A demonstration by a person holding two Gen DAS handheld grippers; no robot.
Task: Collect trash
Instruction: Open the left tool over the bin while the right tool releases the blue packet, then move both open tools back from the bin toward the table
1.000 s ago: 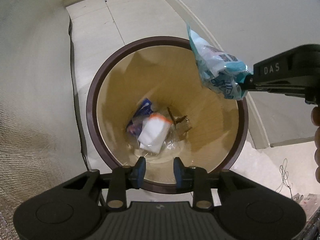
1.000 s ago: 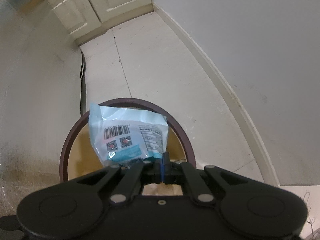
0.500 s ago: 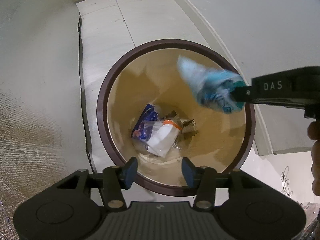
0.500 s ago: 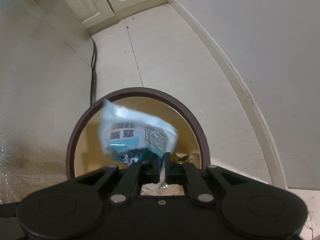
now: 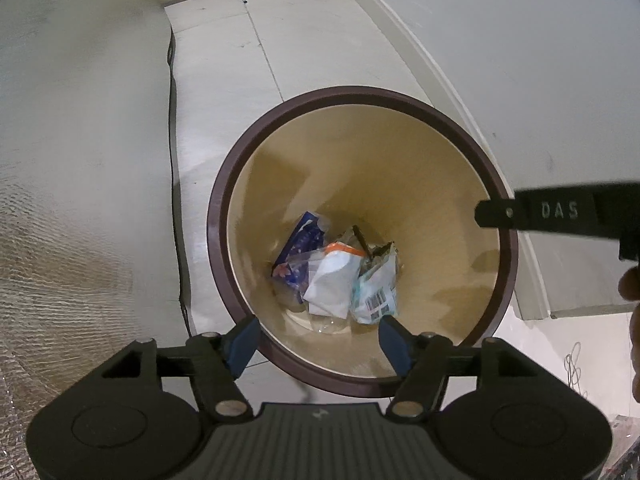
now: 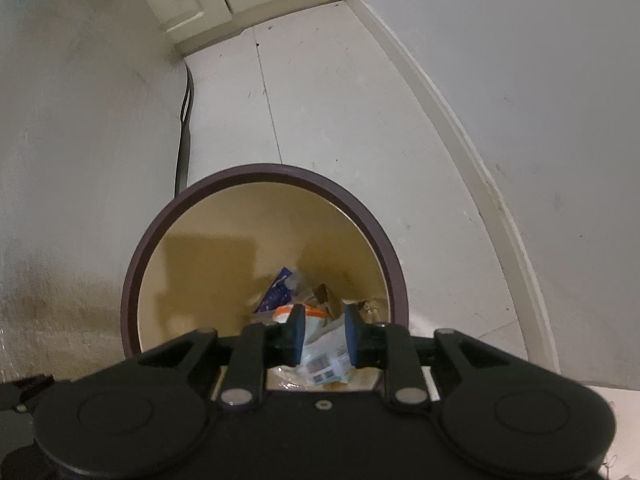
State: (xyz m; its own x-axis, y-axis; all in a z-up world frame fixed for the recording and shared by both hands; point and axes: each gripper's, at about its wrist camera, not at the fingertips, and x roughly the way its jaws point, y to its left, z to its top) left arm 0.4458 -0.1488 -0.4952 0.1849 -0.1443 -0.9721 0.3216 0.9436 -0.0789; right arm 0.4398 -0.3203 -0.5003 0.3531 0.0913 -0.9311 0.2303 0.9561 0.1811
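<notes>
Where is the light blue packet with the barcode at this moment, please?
In the left wrist view, the light blue packet lies at the bottom of the bin, right of the white pouch.

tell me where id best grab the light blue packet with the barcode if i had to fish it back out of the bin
Come straight down from above and pinch the upper crumpled edge of the light blue packet. It lies at the bottom of the bin, leaning against the white bag, so the walls likely block any sideways approach. Its lower flat barcode face offers little to pinch.
</notes>
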